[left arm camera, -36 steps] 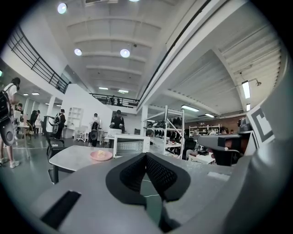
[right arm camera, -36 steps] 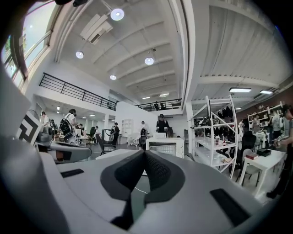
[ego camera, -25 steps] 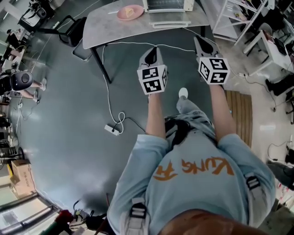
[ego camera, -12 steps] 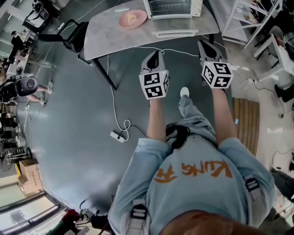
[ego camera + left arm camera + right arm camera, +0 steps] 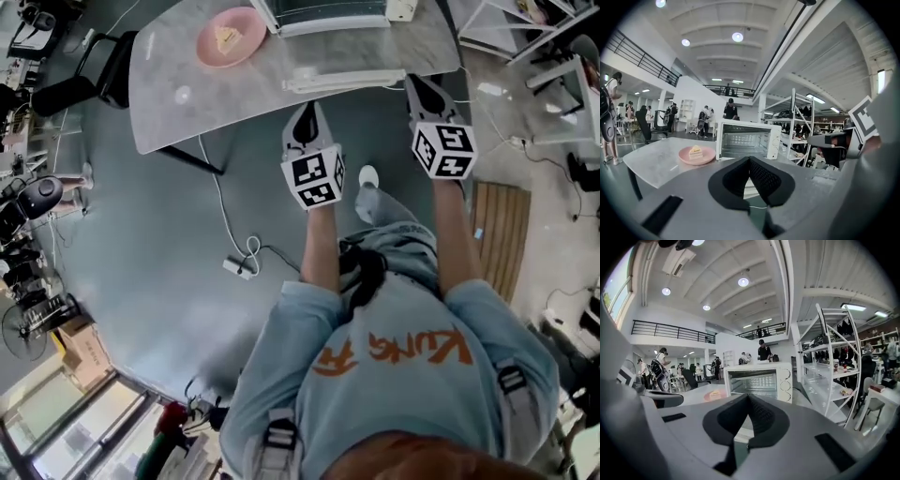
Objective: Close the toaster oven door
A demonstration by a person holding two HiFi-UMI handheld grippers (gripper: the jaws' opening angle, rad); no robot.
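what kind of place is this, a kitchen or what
Probably a large open workshop or lab hall, not a kitchen: a high ceiling with a railed balcony, metal shelf racks, and a toaster oven set on a plain grey table over bare floor.

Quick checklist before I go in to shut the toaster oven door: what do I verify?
1. Door: toaster oven door folded down, open: ok.
2. Hands free: left gripper shut, empty: ok.
3. Same for right gripper, shut and empty: ok.
4. Swing path: pink plate sits to the left, clear of it: ok.
5. Reach: both grippers are short of the door: not ok.
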